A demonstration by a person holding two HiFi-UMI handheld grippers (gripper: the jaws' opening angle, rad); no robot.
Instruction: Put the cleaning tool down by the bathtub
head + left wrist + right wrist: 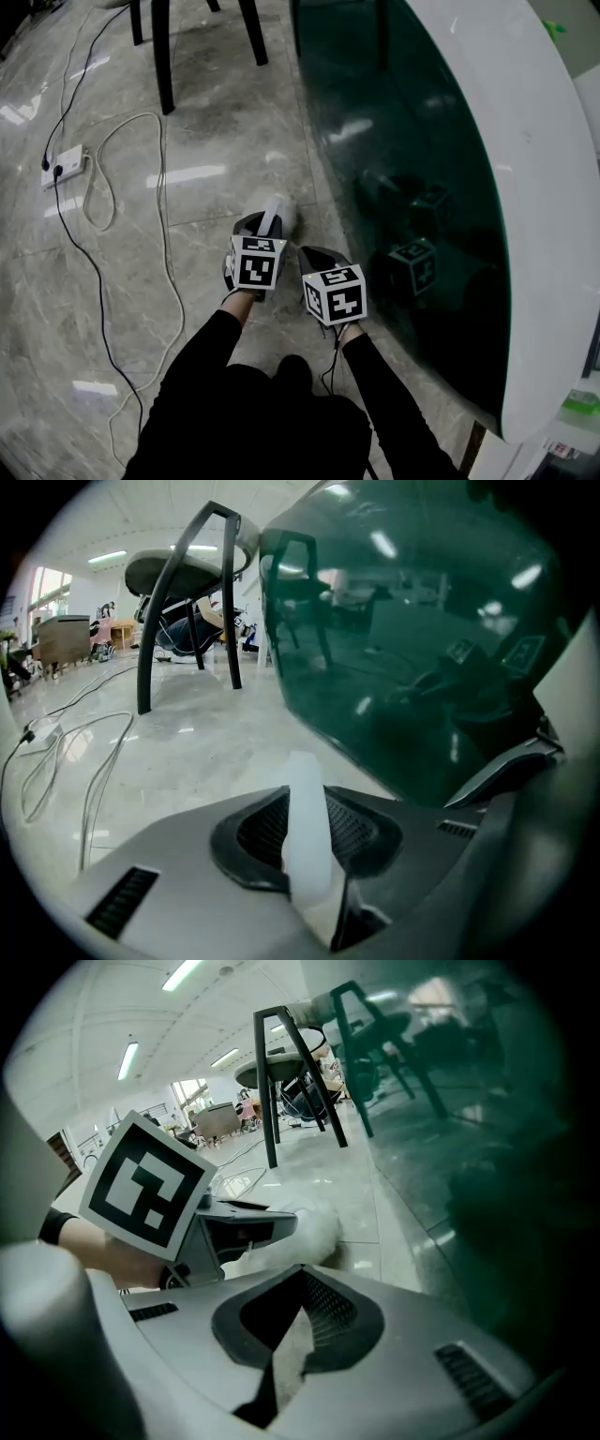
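The cleaning tool [280, 212] is white, with a fluffy head low over the marble floor just left of the bathtub [412, 178]. My left gripper [265, 225] is shut on its pale handle [307, 836], which stands up between the jaws. The right gripper view shows the fluffy head [317, 1230] sticking out past the left gripper's marker cube [150, 1185]. My right gripper [320, 255] hovers beside the left one, close to the tub's dark green side [469, 1147]. Its jaws meet at the tips with nothing between them.
The tub has a white rim [530, 187] and a glossy green wall [403, 639]. Black chair legs [164, 56] stand farther along the floor. A white power strip [64, 164] with looping cables [169, 281] lies to the left. A small green item [581, 403] sits at the lower right.
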